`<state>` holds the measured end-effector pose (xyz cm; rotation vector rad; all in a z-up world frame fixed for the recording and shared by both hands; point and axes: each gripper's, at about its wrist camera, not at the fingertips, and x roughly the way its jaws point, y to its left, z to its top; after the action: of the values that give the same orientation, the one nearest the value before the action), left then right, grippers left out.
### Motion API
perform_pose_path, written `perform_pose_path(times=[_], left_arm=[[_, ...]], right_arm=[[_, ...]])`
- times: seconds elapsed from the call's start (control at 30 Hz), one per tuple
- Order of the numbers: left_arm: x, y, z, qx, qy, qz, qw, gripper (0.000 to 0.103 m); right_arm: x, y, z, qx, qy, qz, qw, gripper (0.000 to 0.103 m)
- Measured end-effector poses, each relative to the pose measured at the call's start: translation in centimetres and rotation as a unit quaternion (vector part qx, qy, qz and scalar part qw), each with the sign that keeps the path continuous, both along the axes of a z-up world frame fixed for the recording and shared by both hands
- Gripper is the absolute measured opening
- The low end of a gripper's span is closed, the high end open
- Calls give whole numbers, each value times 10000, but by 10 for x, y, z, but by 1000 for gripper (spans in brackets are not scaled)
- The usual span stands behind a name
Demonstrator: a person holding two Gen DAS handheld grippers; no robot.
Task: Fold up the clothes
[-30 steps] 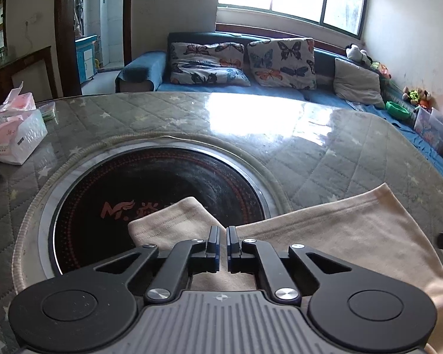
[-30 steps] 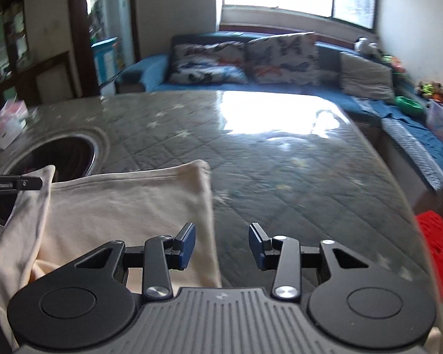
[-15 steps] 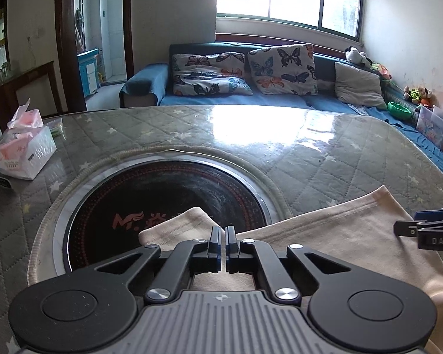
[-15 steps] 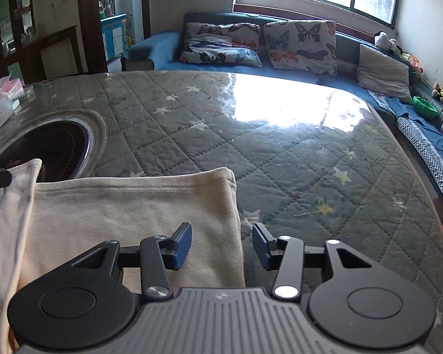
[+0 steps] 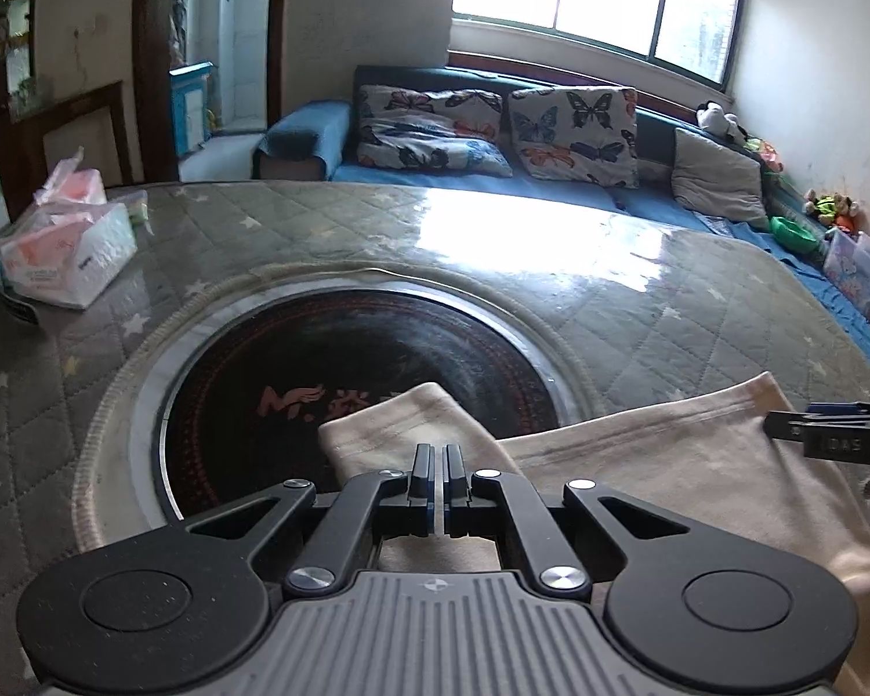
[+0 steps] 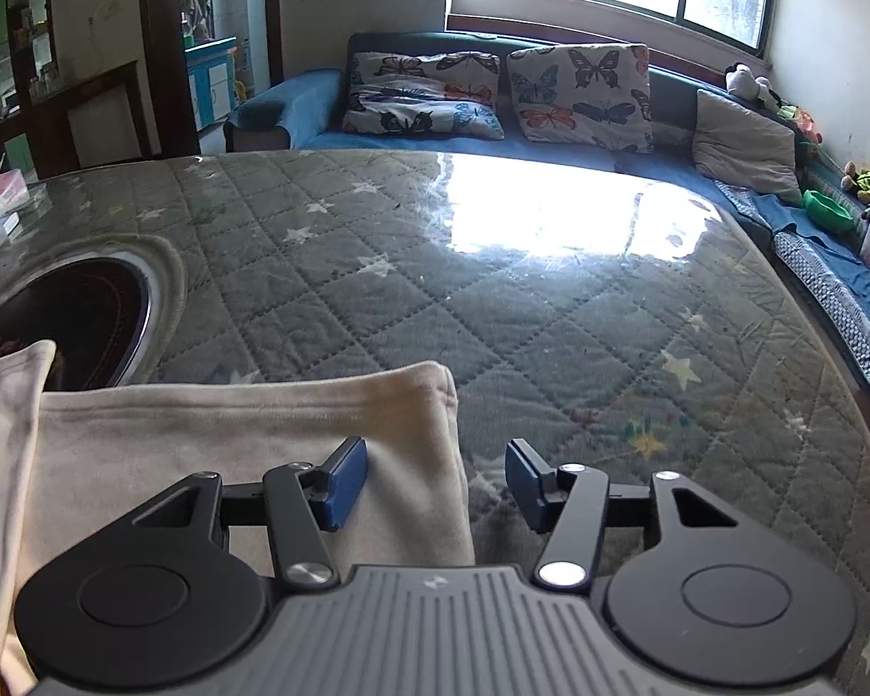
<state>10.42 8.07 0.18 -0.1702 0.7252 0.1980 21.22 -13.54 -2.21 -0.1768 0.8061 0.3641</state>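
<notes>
A beige garment [image 5: 655, 458] lies on the quilted table, one sleeve [image 5: 412, 417] lying over the dark round inset. My left gripper [image 5: 438, 455] is shut, its fingers pinching that sleeve just short of its end. In the right wrist view the same garment [image 6: 214, 441] spreads at lower left, and the sleeve [image 6: 11, 400] rises as a pale strip at the left edge. My right gripper [image 6: 435, 455] is open, its left finger over the cloth and its right finger over bare table, straddling the garment's right edge. From the left wrist camera, the right gripper's tip [image 5: 829, 432] shows by the garment's far corner.
A black round inset [image 5: 342, 359] with a metal rim sits in the grey quilted table cover [image 6: 493, 290]. A tissue pack [image 5: 69, 249] lies at the table's far left. Behind the table stands a blue sofa [image 5: 493, 168] with butterfly pillows.
The right gripper has come in from the right to the garment's far corner, still open. The left gripper stays shut on the sleeve with little movement.
</notes>
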Motion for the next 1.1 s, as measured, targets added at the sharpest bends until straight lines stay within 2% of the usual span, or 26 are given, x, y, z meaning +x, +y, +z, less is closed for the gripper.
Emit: perform_pose_path(times=[0.07, 0.1, 0.13, 0.17, 0.23, 0.37, 0.53, 0.63, 0.77, 0.8, 0.9, 1.1], left_arm=[[5, 0, -1, -56, 45, -3, 10000, 4], [8, -1, -1, -84, 67, -5, 9999, 5], [11, -1, -1, -113, 89, -6, 9999, 5], [13, -1, -2, -141, 112, -8, 9998, 6], [19, -1, -3, -185, 156, -2, 9997, 7], [38, -1, -10, -161, 239, 96, 9995, 16], [61, -3, -18, -219, 307, 181, 9991, 37], [67, -4, -19, -231, 302, 174, 9991, 38], [63, -3, -16, -167, 224, 196, 9994, 33], [62, -2, -15, -151, 204, 202, 9995, 17], [59, -1, -14, -104, 146, 218, 9996, 3], [50, 3, -9, -19, 19, 271, 9996, 1]], right_arm=[[3, 1, -1, 36, 9, 19, 10000, 49], [4, 2, -1, 67, 22, 37, 10000, 44], [5, 3, 0, 110, 39, 76, 9999, 32], [6, 4, 0, 155, 57, 120, 9998, 26], [6, 7, 2, 74, -17, 138, 9999, 6], [7, 6, 2, -12, -170, 85, 9998, 6], [11, -1, 1, -19, -216, -62, 9997, 6], [12, -4, 0, -5, -211, -53, 9998, 6], [15, -8, -1, -11, -245, -118, 9996, 6], [16, -9, 0, -5, -263, -158, 9995, 6], [20, -15, 0, 22, -283, -283, 9992, 6], [26, -24, -1, 16, -317, -533, 9981, 3]])
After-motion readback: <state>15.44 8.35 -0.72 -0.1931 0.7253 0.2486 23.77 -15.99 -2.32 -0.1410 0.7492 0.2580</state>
